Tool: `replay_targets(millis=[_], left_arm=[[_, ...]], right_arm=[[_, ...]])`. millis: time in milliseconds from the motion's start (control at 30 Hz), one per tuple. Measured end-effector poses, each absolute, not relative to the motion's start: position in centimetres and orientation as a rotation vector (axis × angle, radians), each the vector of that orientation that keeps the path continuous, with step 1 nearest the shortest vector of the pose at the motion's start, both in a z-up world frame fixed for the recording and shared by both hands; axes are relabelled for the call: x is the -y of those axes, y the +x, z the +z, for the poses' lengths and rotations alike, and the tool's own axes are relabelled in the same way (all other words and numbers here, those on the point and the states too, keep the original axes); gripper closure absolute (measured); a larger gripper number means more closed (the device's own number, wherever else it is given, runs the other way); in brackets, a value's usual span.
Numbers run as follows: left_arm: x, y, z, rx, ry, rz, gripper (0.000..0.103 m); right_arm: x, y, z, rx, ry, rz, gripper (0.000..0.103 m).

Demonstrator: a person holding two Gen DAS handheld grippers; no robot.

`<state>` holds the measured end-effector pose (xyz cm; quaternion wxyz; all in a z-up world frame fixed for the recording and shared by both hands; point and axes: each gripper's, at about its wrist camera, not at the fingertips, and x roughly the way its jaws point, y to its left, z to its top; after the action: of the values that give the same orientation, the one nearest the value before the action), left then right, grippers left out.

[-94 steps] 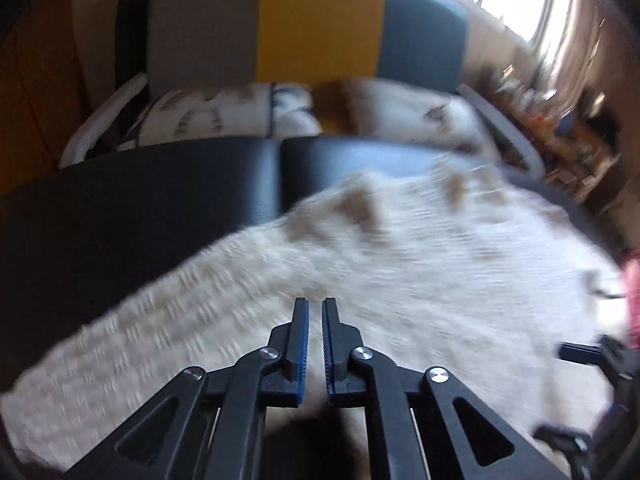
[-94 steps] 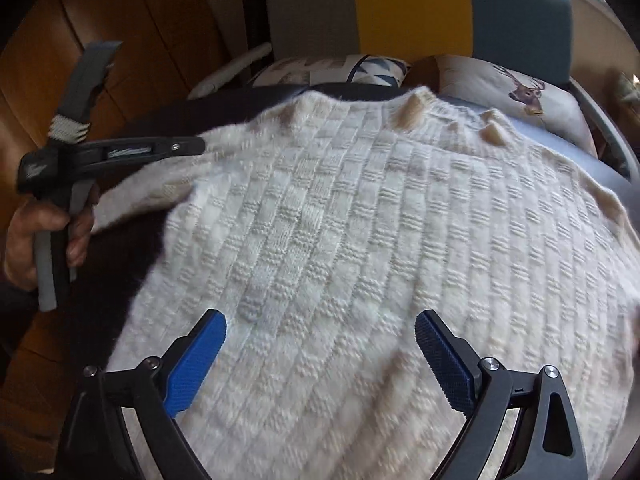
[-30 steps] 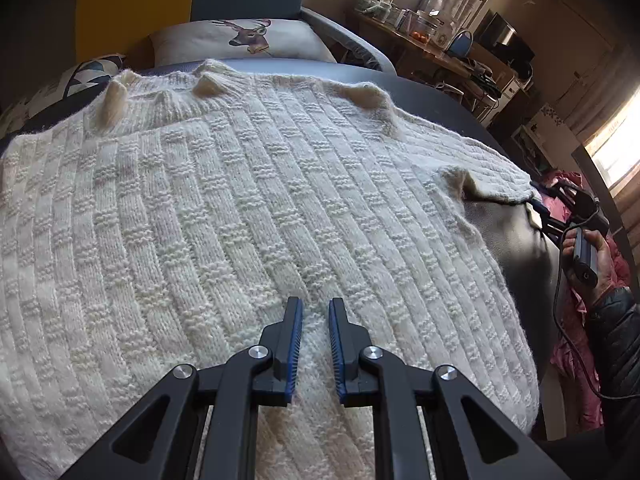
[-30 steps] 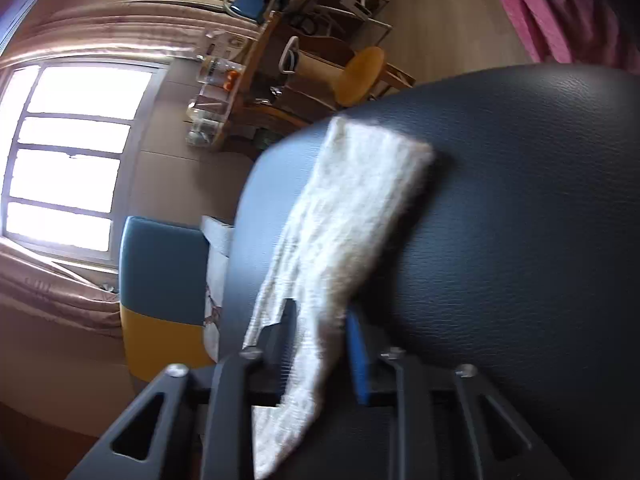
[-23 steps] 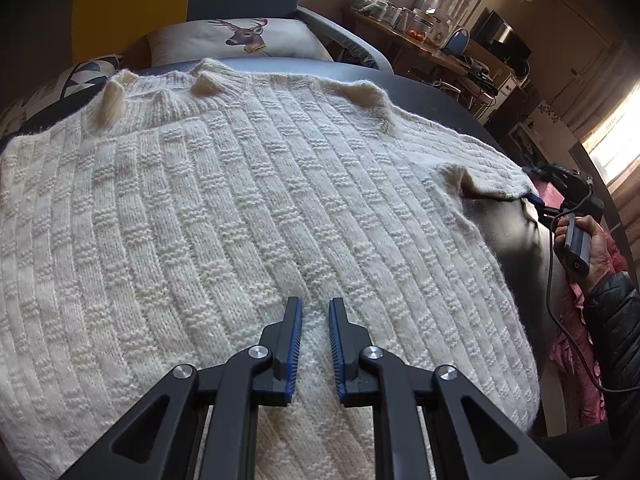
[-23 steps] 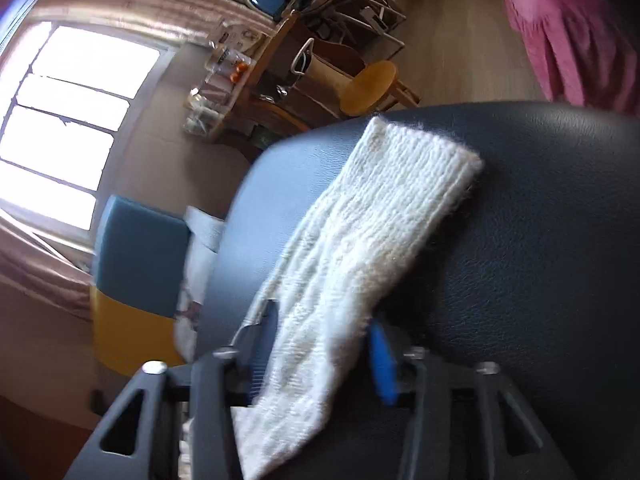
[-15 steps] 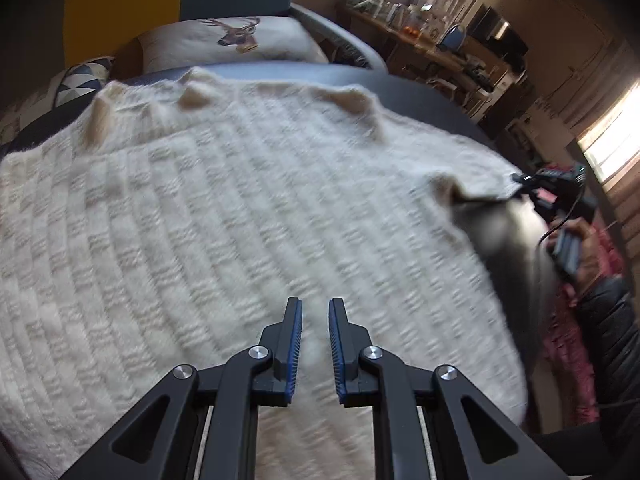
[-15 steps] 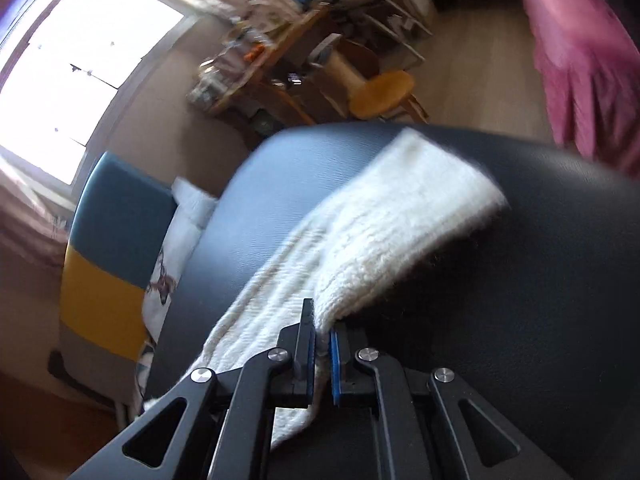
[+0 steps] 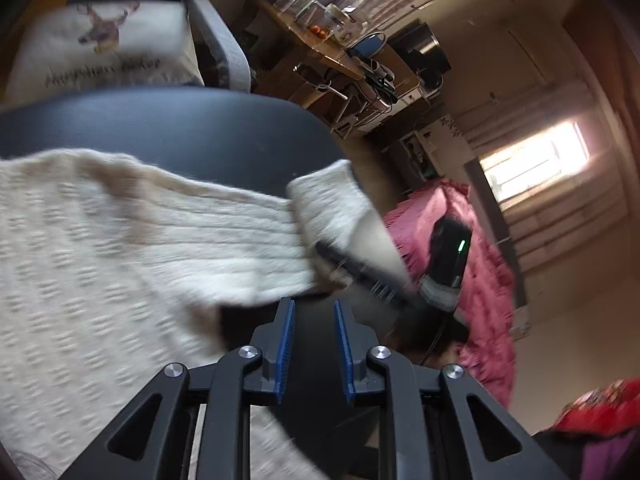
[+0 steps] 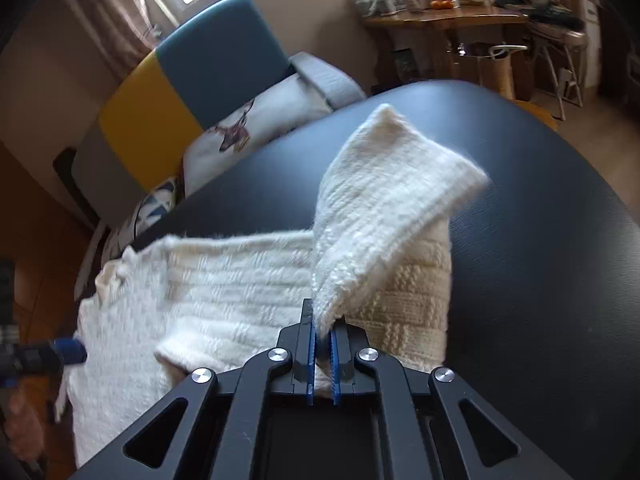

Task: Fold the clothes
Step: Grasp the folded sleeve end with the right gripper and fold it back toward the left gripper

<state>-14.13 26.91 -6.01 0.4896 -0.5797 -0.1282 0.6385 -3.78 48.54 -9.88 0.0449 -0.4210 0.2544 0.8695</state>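
Note:
A cream knitted sweater (image 10: 160,300) lies spread on the black table (image 10: 540,280). My right gripper (image 10: 322,328) is shut on its sleeve (image 10: 392,184), near the cuff, which stands lifted and doubled back over the rest of the sleeve. In the left wrist view the sleeve (image 9: 224,248) runs right from the sweater body (image 9: 80,320) to the right gripper (image 9: 360,268) that pinches it. My left gripper (image 9: 312,320) hovers just below the sleeve over bare table, its jaws opening with nothing between them. Its blue pad (image 10: 68,350) shows at the left edge of the right wrist view.
A sofa with a yellow and blue back (image 10: 180,92) holds a deer-print cushion (image 10: 260,120) behind the table. A wooden desk with jars (image 10: 440,12) stands at the back right. Pink cloth (image 9: 480,260) lies beyond the table's right edge.
The right gripper closed on the sleeve, rolled upright and lifted the cuff back toward the sweater body. The left gripper swung right from over the sweater body to the sleeve, and its jaws widened.

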Motion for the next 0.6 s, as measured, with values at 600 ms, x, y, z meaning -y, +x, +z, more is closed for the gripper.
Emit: replay_targets(millis=[600], left_arm=[[-38.2, -15.4, -9.1, -0.107, -1.526, 1.56, 0.048]], right_arm=[[-42.8, -5.3, -9.6, -0.653, -1.339, 2.857, 0.093]])
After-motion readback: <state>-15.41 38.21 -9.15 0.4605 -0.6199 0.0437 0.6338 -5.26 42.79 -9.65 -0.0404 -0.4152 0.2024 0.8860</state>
